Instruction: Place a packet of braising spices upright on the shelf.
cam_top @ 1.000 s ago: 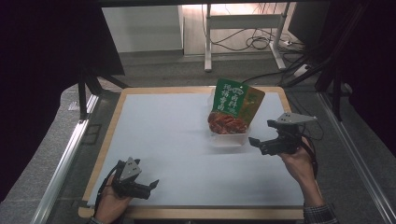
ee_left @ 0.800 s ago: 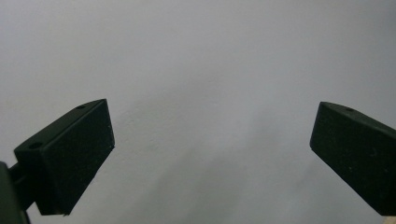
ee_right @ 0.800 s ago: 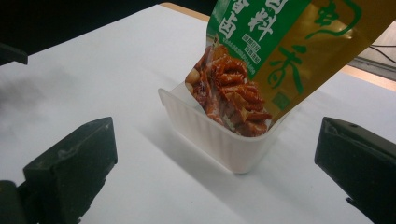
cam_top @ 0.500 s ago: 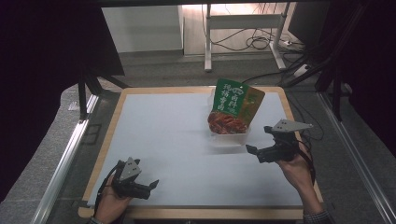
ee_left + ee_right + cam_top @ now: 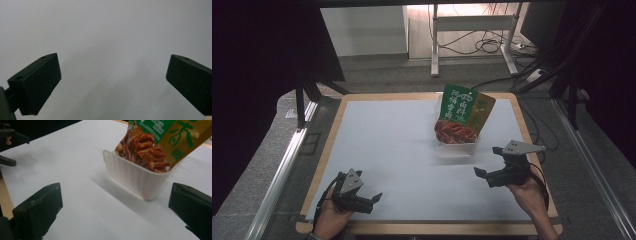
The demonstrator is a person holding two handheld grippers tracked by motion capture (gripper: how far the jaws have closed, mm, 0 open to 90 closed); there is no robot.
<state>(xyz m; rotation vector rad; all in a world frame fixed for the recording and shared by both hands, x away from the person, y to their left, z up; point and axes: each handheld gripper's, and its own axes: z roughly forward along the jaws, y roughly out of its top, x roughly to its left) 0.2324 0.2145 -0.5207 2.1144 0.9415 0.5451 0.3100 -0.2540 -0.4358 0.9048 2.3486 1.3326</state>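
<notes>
From above, the snack pouch (image 5: 464, 114) stands in a white plastic tub (image 5: 457, 146) toward the table's (image 5: 387, 145) far right, near the right gripper (image 5: 492, 165) and well apart from the left gripper (image 5: 374, 199). The left gripper view has its jaws wide apart over bare white surface. In the right gripper view the jaws also gape, with the tub (image 5: 136, 176) ahead between them, slightly right, and the pouch (image 5: 162, 137) leaning up and right.

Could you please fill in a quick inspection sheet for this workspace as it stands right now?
Surface: white mat on a wood-edged table, bare near the left gripper.
Job's things: translucent tub with a green and yellow snack pouch standing in it, leaning.
Clutter: nothing seen.
Grippers: left gripper open, at the near-left corner; right gripper open, apart from the tub, facing it.
Cables: one trails from the right gripper; more on the floor beyond.
Surroundings: dark panels, metal frame legs.
</notes>
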